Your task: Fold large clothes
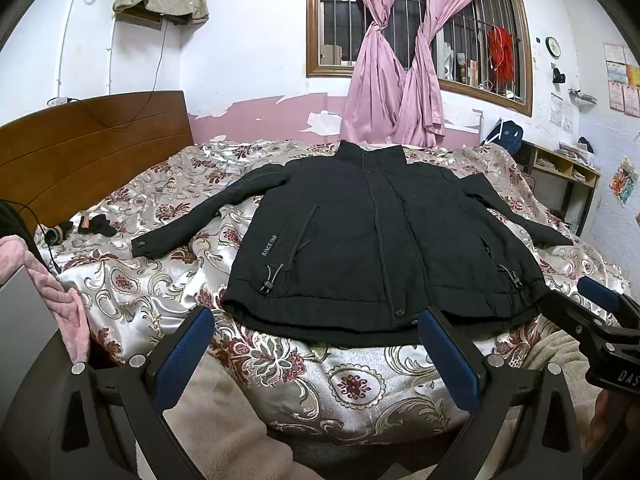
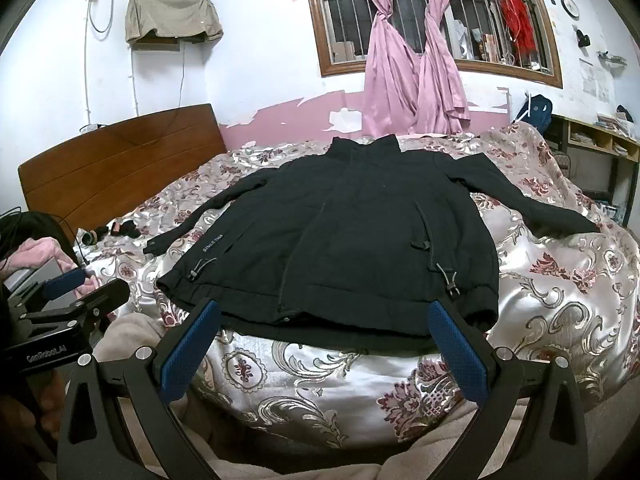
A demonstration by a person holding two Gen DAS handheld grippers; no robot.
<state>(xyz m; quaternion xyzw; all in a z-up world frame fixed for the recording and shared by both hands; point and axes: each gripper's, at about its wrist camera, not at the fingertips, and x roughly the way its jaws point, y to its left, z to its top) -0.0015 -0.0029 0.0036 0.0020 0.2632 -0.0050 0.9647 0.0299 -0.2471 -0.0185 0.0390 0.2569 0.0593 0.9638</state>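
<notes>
Just one black jacket [image 1: 376, 240] lies flat; two grippers, left gripper [image 1: 320, 356] and right gripper [image 2: 324, 352], gape.

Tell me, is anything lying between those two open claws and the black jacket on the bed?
Nothing visible: only bare floral bedspread separates the left gripper and the right gripper from the jacket, spread flat.

jacket [image 1: 372, 240] flat on bed [image 1: 360, 384], collar toward window [image 1: 416, 20], hem near both grippers, headboard [image 1: 80, 152] left, shelf [image 1: 568, 164] right.
</notes>
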